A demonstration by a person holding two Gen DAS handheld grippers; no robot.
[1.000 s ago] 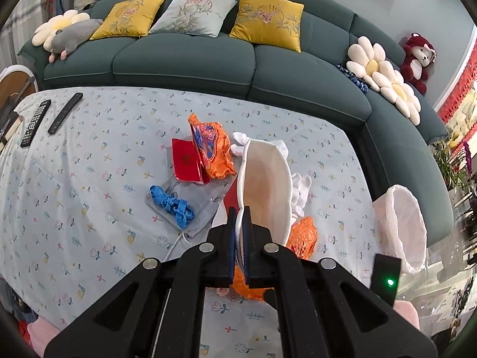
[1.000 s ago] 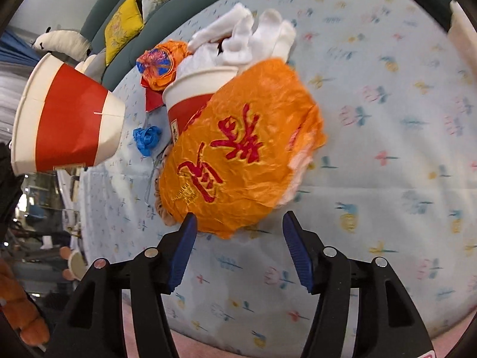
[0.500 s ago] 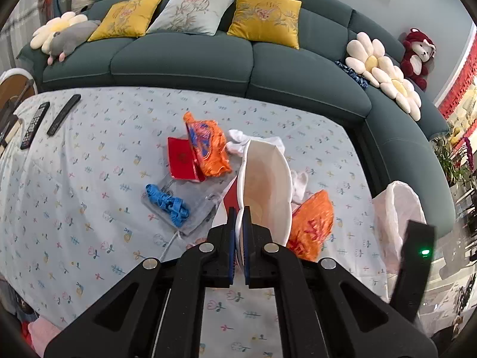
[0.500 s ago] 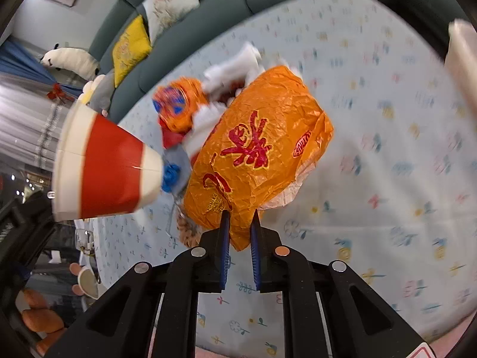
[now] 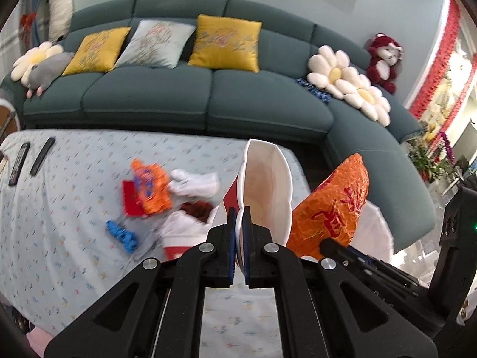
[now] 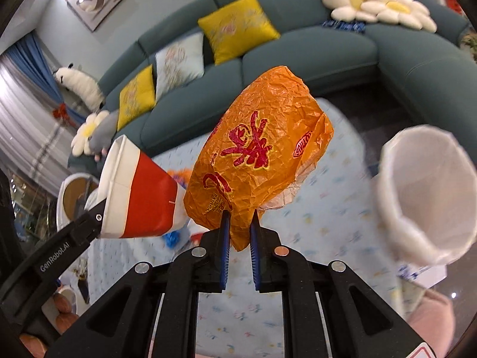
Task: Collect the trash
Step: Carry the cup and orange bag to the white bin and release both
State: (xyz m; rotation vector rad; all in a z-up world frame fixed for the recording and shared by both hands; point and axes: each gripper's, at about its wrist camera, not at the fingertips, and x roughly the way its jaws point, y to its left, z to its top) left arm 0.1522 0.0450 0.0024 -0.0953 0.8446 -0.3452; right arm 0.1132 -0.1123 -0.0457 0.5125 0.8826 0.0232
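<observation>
Your right gripper (image 6: 238,232) pinches the lower edge of the crumpled orange bag (image 6: 259,161), its jaws having just closed on it, and the bag hangs clear above the tablecloth (image 6: 325,214), near its right edge. Your left gripper (image 5: 239,232) is clamped almost fully together on the rim of the red-and-white paper cup (image 5: 265,191), also lifted. The white-lined bin (image 6: 429,191) stands beyond that right edge. Other litter remains mid-cloth: an orange snack packet (image 5: 152,188) and white tissues (image 5: 193,182)

Floral-clothed table (image 5: 59,238): wrappers (image 5: 150,188), tissues (image 5: 193,182), two remotes (image 5: 29,161).
</observation>
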